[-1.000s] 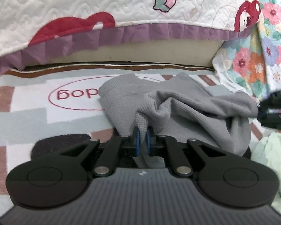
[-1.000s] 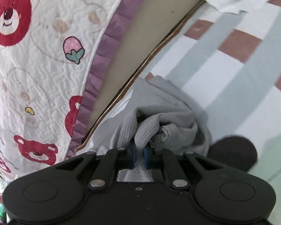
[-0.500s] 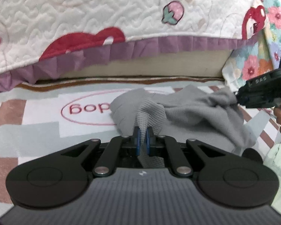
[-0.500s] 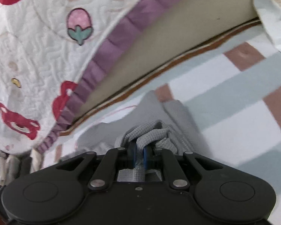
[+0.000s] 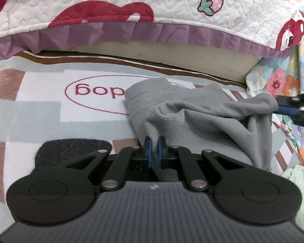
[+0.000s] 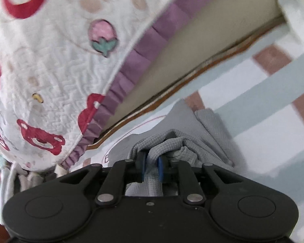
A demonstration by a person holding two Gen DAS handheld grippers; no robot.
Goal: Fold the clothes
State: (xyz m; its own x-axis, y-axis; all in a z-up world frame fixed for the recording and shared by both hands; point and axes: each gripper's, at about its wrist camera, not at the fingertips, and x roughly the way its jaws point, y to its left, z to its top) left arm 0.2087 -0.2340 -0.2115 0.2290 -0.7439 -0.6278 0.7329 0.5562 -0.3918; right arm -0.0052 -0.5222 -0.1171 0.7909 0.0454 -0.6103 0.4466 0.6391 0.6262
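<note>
The grey garment [image 5: 202, 119] lies bunched on the patterned rug [image 5: 36, 109], just in front of the bed with the bear quilt [image 5: 111, 4]. The left tool [image 5: 155, 144] is closed tight on one edge of the fabric; a strip of cloth passes between its blue pads and comes out behind them. The right tool [image 6: 151, 162] is at the opposite end of the garment, and its jaws are opening now. A fold of the grey cloth is between them, but there is a visible gap beside the left pad, so it seems the pads do not press on the cloth any more. In the left wrist view this same tool [image 5: 291, 107] shows at the right border, just beside the raised corner of the garment.

I judge that the step in hand is to spread or lay down the garment: one end is being released and the other end is held. The cloth is very wrinkled and no clean fold is made yet, so the task is at an early stage.

The next move probably calls for pulling the right tool free without dragging the cloth, then taking a better corner so the fabric can be stretched flat on the rug.
</note>
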